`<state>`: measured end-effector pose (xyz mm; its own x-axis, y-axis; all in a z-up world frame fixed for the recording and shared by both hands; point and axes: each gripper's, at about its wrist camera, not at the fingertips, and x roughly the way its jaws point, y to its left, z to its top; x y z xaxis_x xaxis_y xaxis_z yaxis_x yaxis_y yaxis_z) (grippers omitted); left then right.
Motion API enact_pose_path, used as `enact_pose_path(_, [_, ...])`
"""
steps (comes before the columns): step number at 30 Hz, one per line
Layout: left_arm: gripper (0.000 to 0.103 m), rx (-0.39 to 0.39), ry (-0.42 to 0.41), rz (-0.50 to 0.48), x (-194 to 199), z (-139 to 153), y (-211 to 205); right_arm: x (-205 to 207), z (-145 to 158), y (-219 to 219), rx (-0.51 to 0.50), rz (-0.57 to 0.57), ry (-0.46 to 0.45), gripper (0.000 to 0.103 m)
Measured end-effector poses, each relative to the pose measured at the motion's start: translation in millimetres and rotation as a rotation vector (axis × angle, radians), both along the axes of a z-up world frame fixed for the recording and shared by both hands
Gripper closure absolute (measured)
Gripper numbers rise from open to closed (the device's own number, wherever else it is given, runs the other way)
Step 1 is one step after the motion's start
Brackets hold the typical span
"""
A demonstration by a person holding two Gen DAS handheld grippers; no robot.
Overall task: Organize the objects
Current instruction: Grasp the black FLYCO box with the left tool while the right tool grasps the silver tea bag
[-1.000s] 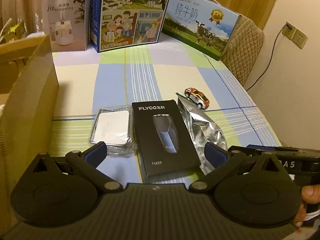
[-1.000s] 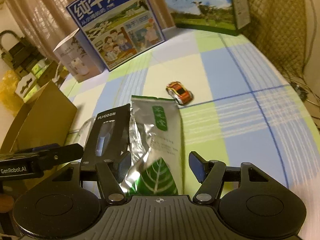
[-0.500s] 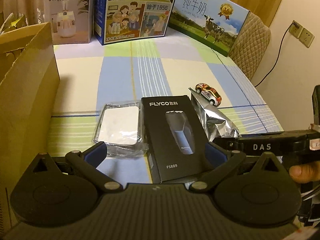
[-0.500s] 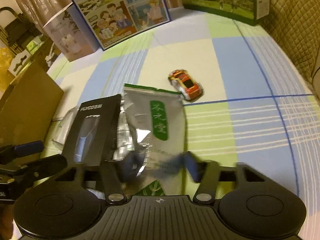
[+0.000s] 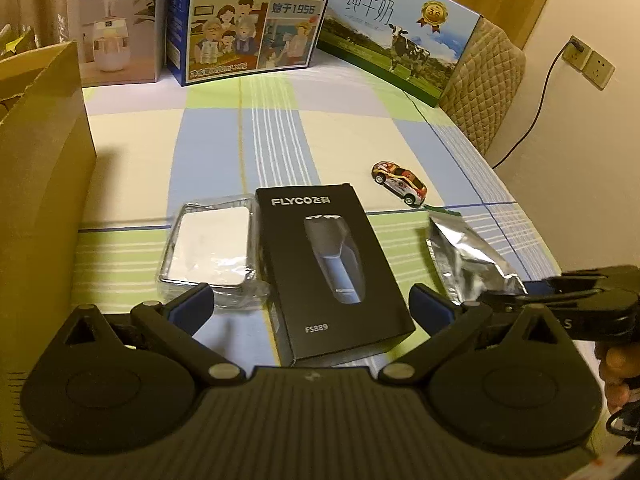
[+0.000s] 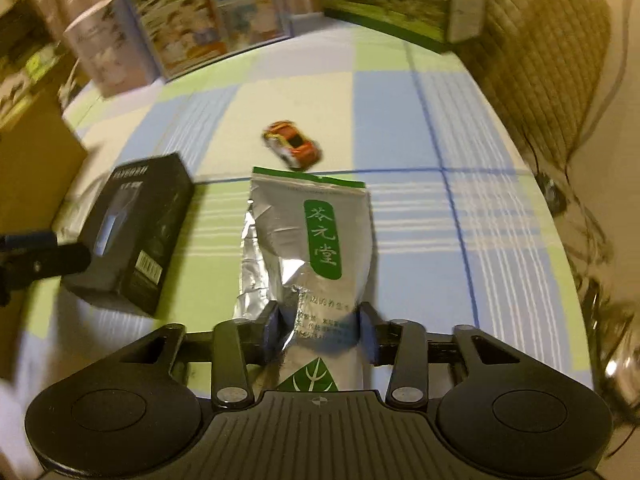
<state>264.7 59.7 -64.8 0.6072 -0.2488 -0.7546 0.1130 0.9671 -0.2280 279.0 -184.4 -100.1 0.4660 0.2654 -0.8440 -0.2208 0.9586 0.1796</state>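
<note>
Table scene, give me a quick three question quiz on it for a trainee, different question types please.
1. True or false: the right claw is shut on the foil pouch.
2. Which lies between the plastic-wrapped pack and the pouch?
A. toy car
B. black box
C. humidifier box
3. Fill in: the left claw is ____, holding nothing.

Key: 1 true; 2 B; 3 open.
</note>
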Motion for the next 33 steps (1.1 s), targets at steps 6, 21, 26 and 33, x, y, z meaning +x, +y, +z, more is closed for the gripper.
enact_pose_path(6, [0.001,-0.006,0.004,0.007,0.7,-1.2,0.3,2.7,6.4,17.6,0.002,0.019,-0.033,0.027])
enact_pose_path(21, [0.001,-0.006,0.016,-0.015,4.4,-6.9,-4.7,-0.5,-10.9,37.7,-0.181,0.082,-0.063,0.059])
enact_pose_path(26, [0.001,0.032,0.019,-0.034,7.1,-8.7,-15.4,1.2,-5.8,34.4,-0.142,0.055,-0.057,0.061])
enact_pose_path(33, [0.005,0.074,0.035,-0.044,14.2,-19.3,-33.2,3.1,-5.3,34.2,-0.131,0.046,-0.055,0.061])
